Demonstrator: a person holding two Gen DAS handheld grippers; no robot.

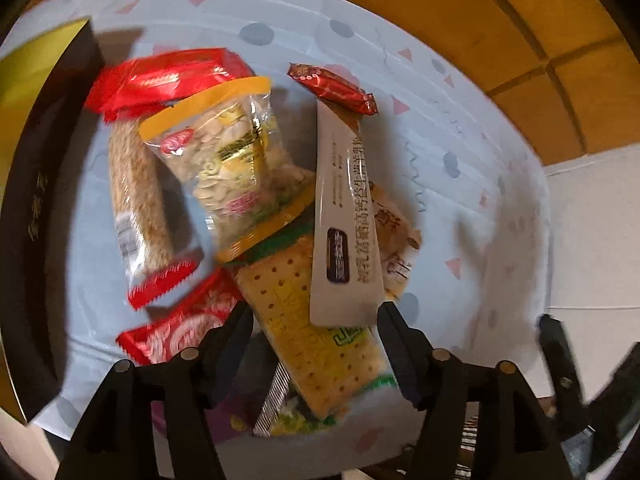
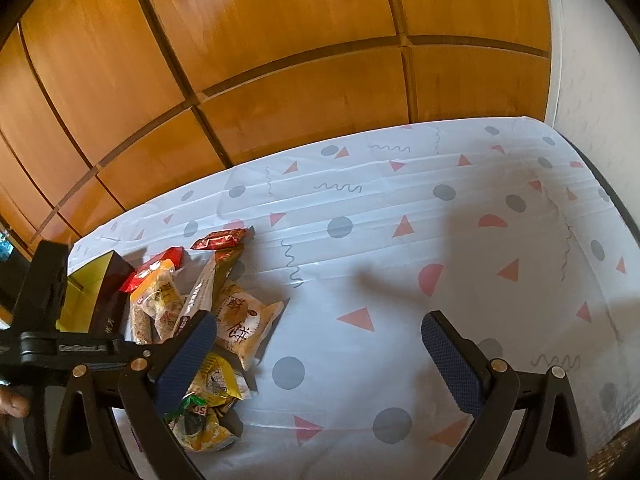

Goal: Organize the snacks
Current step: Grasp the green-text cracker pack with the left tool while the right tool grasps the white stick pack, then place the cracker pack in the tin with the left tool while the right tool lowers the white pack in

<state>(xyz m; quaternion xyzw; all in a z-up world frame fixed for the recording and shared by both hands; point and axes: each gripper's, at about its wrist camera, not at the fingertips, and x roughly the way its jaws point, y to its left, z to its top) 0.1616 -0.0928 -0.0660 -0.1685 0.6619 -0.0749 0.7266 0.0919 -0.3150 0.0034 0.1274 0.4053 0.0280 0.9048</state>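
Wooden panelling (image 2: 280, 60) backs a table under a pale cloth (image 2: 400, 240) printed with grey dots and pink triangles. Near its left end the snacks (image 1: 248, 200) lie heaped: a clear yellow-edged bag (image 1: 224, 160), a cracker pack (image 1: 316, 328), a white stick sachet (image 1: 344, 224), and red wrappers. Beside them stands a dark box (image 1: 36, 200). Over the pile, the left gripper (image 1: 316, 316) hangs with fingers spread, holding nothing. Also spread wide and unladen is the right gripper (image 2: 320, 332).
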